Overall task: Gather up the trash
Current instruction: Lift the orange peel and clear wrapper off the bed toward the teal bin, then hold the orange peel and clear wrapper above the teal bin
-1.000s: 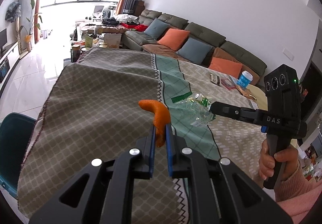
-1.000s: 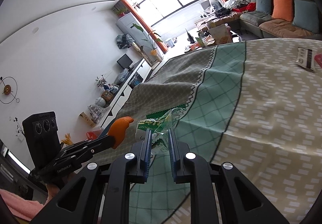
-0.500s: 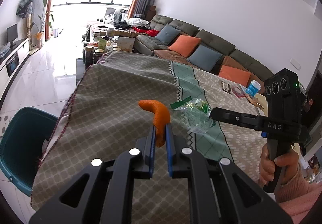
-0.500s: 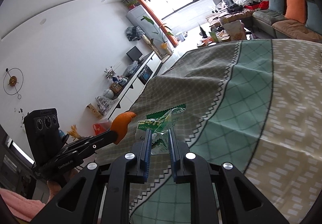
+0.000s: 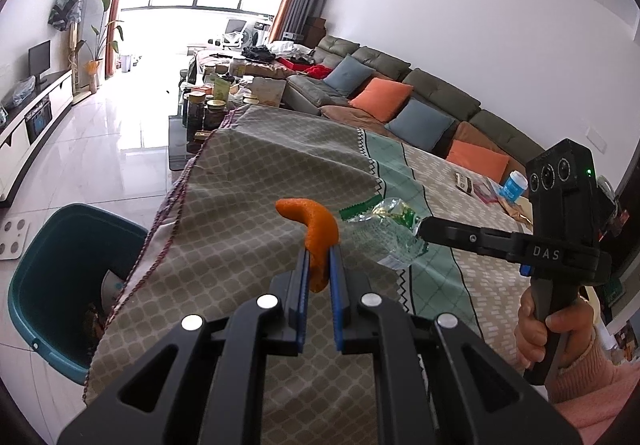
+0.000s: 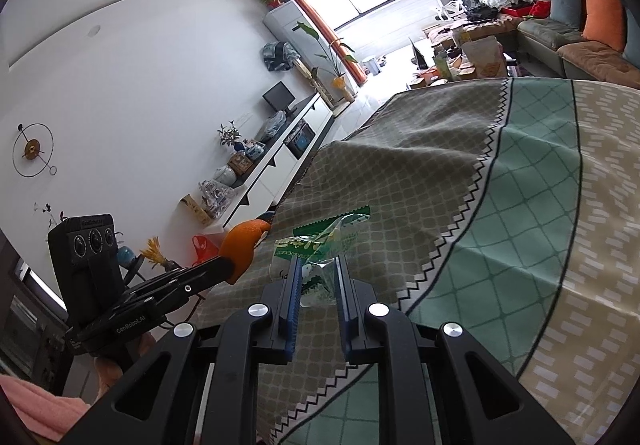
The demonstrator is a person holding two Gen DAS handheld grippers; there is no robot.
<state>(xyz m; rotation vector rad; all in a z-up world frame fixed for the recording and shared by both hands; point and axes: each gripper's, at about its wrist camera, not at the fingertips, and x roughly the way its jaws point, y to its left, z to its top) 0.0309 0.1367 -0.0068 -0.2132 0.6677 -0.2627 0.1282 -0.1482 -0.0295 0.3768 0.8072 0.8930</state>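
Currently: left claw (image 5: 319, 265) clamps orange peel (image 5: 316, 229) | right claw (image 6: 318, 277) clamps clear green wrapper (image 6: 316, 249) | both above cloth-covered surface (image 5: 248, 205) | teal bin (image 5: 52, 285) beside it.

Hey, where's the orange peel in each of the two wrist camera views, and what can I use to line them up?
Left wrist view: orange peel at centre, clamped in the left gripper, curling up and left.
Right wrist view: orange peel at lower left, at the tip of the left gripper.
Shared landmark: the green-and-clear plastic wrapper, just right of the peel in both.
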